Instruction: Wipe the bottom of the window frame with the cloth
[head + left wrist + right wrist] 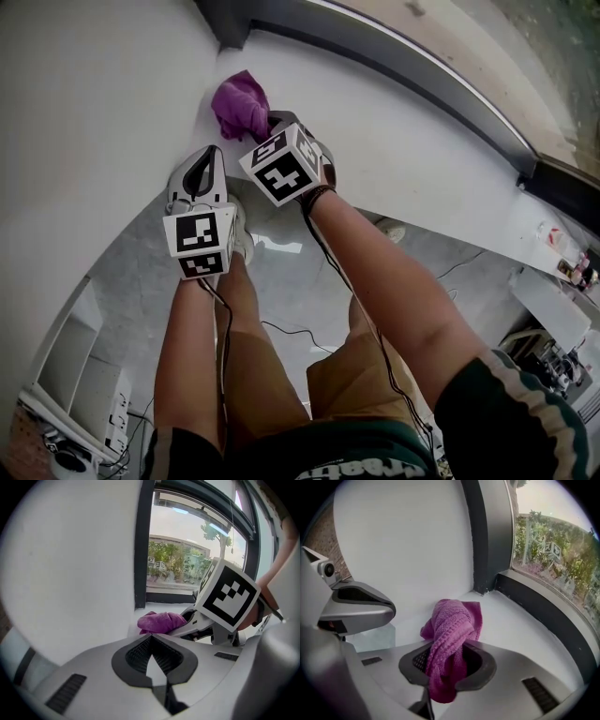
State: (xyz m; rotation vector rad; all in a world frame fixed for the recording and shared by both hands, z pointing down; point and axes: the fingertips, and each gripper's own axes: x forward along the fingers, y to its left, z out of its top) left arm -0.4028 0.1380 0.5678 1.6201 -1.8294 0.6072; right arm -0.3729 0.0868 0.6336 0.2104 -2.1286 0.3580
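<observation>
Right gripper (447, 665): its jaws are closed on the cloth (452, 625). One fold is pinched between them, and the rest stands bunched in front of the tips.
Cloth position: the purple bunch rests on the white sill (394, 159), at its left end, close to the wall (94, 94).
Cloth to frame: the dark bottom rail of the window frame (543, 616) lies ahead of the cloth and to its right. I cannot tell whether the cloth touches it.
Long axis: the rail starts at the corner post (480, 550) and runs away to the right, along the far edge of the sill.
Coming move, as I judge: first press the cloth forward to the rail, then slide it rightward along this axis.
Left gripper (152, 660): its jaws are together and hold nothing. It hangs below the sill, beside the wall.
Nearer hand: the right one. The left is behind it and farther from the cloth.
</observation>
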